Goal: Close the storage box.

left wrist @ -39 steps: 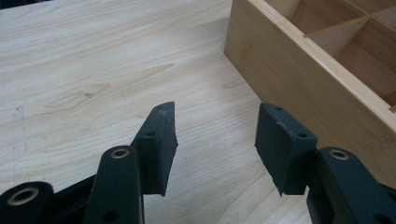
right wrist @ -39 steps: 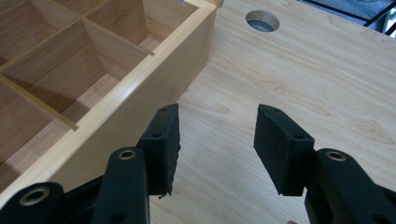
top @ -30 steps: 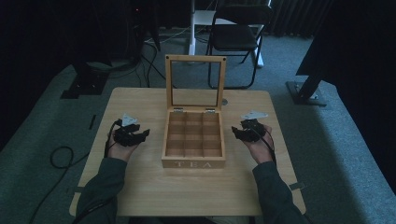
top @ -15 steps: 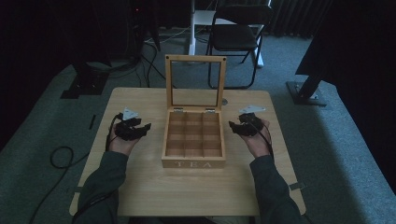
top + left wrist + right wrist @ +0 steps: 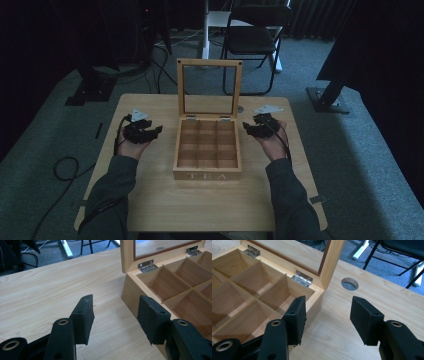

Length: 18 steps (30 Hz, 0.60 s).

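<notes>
- The tea box (image 5: pixel 207 150) sits mid-desk, lid (image 5: pixel 209 90) upright.
- Left gripper (image 5: pixel 156 131) and right gripper (image 5: pixel 248 128) flank it, both spread and empty; the right's jaws have just been opening.
- A careless nudge could slam the lid shut.

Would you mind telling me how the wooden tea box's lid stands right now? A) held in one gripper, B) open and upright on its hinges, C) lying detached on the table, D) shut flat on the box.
B: the lid stands upright behind the compartments of the tea box, on its hinges.
</notes>
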### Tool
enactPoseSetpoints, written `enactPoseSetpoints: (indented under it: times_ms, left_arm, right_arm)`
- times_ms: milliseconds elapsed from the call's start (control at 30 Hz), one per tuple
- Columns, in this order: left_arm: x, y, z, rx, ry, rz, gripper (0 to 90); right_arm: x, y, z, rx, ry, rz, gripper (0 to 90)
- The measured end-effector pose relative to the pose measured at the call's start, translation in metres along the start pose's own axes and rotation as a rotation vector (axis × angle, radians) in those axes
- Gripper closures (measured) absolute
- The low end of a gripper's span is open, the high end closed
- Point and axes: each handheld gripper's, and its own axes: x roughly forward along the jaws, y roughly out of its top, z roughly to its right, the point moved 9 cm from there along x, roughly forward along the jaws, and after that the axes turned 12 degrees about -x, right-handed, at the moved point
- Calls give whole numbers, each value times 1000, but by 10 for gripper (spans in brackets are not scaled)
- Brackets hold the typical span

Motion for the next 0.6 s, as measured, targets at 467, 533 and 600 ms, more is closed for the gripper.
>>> enactPoseSetpoints:
  times_ms: [467,533,600]
  left_arm:
    - [11,12,5,6,-17,1,472]
    - [13,16,8,17,-20,2,472]
    - [14,18,10,21,-20,2,471]
  right_arm:
    - [7,15,12,47,11,37,454]
    - [9,19,13,46,15,49,454]
    - [11,20,15,51,15,45,454]
